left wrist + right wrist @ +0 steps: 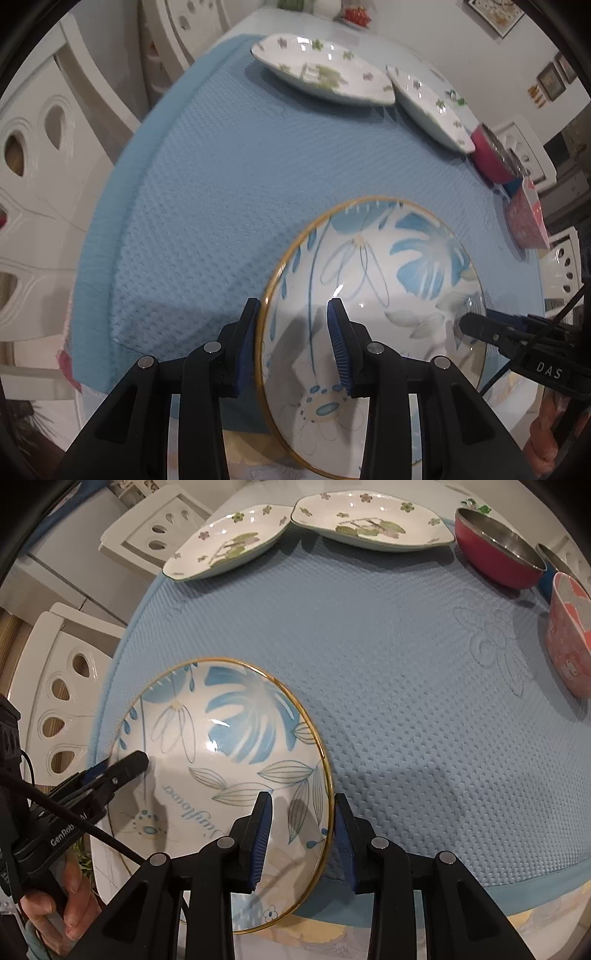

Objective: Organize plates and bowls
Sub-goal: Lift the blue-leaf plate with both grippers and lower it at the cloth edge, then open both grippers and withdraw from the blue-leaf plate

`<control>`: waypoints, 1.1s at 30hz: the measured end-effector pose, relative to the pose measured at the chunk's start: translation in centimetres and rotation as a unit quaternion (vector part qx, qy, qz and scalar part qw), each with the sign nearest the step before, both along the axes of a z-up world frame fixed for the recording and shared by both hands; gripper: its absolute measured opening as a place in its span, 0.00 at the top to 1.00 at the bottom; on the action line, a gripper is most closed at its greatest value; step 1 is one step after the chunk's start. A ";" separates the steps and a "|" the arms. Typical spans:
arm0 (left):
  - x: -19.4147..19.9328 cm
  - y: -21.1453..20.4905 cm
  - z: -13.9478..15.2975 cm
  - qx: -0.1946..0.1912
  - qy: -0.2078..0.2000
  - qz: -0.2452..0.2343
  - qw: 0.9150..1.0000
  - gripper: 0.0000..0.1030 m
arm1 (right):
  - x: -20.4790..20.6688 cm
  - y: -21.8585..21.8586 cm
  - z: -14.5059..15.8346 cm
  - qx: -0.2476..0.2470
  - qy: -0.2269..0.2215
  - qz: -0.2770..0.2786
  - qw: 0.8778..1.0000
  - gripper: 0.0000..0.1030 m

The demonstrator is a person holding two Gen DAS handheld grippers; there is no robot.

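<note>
The blue-flowered plate (pixel 221 760) with the gold rim is right at the near edge of the counter (pixel 406 686), part of it on the blue waffle mat (pixel 207 192) and its near part hanging over that mat's front edge; both tools are on it at once; the left hand-held gripper (pixel 295 339) straddles the plate's left rim, outer pad against the outside, inner pad over the plate's face, so it looks clamped on that rim; the right hand-held gripper (pixel 301 834) does the same on the opposite rim, one finger inside, one outside, clenched on the edge by the look of it; whether the plate is lifted or resting on the mat I cannot tell; the risk from here, as I judge it, is a glazed rim slipping out of narrow pads if the two hands tilt or pull unevenly, and so close to the edge a slip could send it off the counter; further out, two white plates with green flowers (pixel 229 539) (pixel 373 520) sit side by side along the far edge, both bare; toward the far right corner a red bowl with a steel lining (pixel 498 550) looks empty, and a pink patterned bowl (pixel 569 638) stands beside it, its inside mostly out of view.
</note>
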State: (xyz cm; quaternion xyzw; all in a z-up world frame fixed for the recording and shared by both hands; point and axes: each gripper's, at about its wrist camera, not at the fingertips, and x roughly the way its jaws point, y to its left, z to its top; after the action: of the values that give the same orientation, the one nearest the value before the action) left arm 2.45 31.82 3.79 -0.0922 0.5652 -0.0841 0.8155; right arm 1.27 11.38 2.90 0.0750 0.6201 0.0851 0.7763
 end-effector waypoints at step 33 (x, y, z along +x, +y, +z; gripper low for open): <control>1.1 -1.0 8.4 0.002 -0.129 0.017 0.991 0.32 | -1.1 -1.0 8.2 -0.024 -0.134 -0.040 0.990 0.49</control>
State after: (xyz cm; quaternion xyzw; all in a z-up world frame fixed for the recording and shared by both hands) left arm 3.53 30.82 12.17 -0.0885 0.4538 -0.0804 0.8831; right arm 0.19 10.36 11.14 0.0690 0.5086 0.0481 0.8569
